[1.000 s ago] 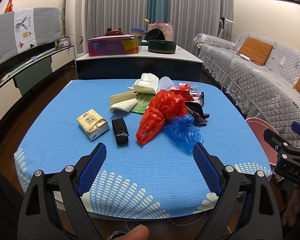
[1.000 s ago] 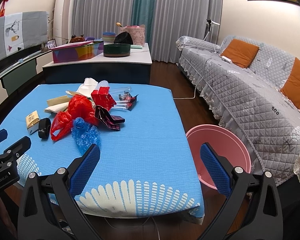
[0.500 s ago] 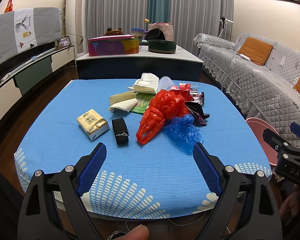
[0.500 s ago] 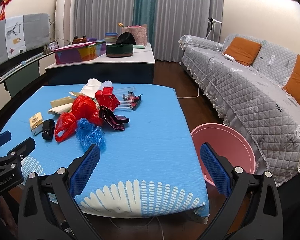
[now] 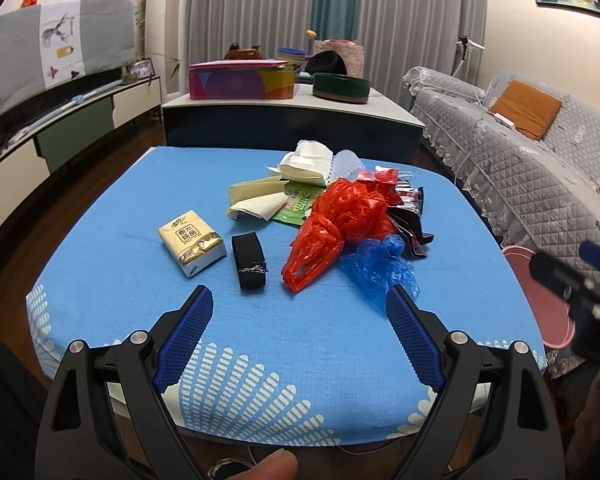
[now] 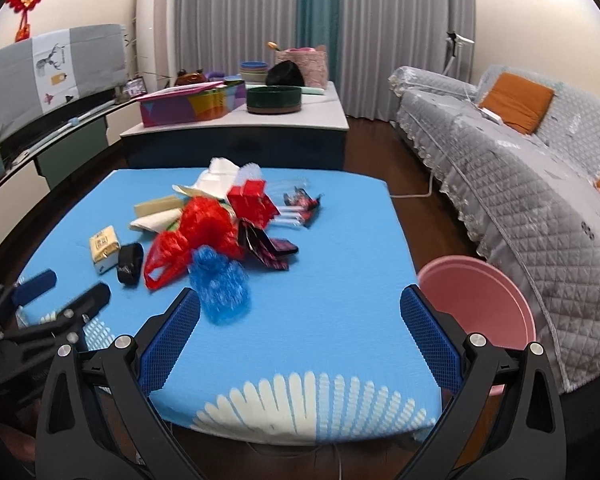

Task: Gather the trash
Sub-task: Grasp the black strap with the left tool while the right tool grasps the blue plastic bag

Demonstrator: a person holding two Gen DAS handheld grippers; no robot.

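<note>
A pile of trash lies on the blue table (image 5: 112,240): a red plastic bag (image 5: 336,220), a blue plastic bag (image 5: 380,268), white papers (image 5: 260,200), dark red wrappers (image 5: 408,208), a tissue pack (image 5: 191,242) and a black band (image 5: 250,260). In the right wrist view the red bag (image 6: 196,232) and blue bag (image 6: 220,284) lie just ahead of the fingers. My left gripper (image 5: 300,322) is open over the near table edge. My right gripper (image 6: 300,330) is open too, empty, with the pink bin (image 6: 476,296) at its right.
The pink bin (image 5: 536,304) stands on the floor between the table and a grey quilted sofa (image 6: 520,184). A low cabinet (image 5: 292,120) with boxes and bowls stands behind the table. A TV stand (image 5: 40,132) runs along the left wall.
The right gripper has swung left and closer toward the pile, its view blurred by motion. The left gripper has barely moved.
</note>
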